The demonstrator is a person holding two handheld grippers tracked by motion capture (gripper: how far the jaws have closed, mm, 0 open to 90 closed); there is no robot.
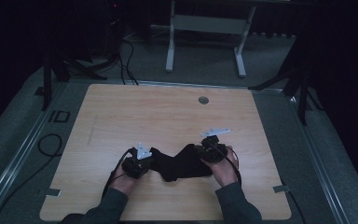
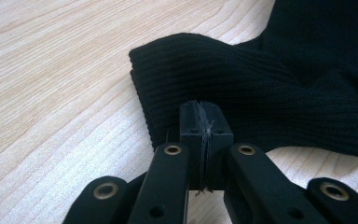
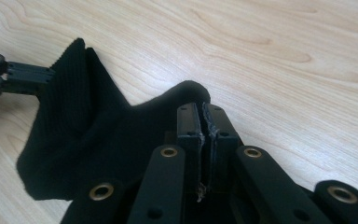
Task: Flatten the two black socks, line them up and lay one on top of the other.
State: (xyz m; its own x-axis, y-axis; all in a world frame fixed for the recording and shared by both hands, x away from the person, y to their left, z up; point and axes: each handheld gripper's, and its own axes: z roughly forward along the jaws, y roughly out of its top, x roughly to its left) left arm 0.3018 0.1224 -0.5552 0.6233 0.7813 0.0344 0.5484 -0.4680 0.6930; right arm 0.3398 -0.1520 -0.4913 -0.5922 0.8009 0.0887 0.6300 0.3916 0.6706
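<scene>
Both grippers are clamped on the same black knitted sock (image 1: 182,163), which lies on the pale wood-grain table (image 1: 121,116) near the person's edge. In the left gripper view the left gripper (image 2: 200,122) has its jaws pressed together on the ribbed cuff, at the lower edge of the open end. In the right gripper view the right gripper (image 3: 203,122) has its jaws nearly closed, with dark fabric caught between them at the toe end, or so it seems (the pinched bit is small and hard to read). From the high view, the sock sags in a loose crumpled curve between the two grippers, its middle resting on the table.

My reading is that the step in hand is the grasp at both ends, with spreading or straightening to follow. That next move calls for drawing the grippers apart evenly, low over the table, until the slack goes, and for keeping both grips firm so neither end slips.
</scene>
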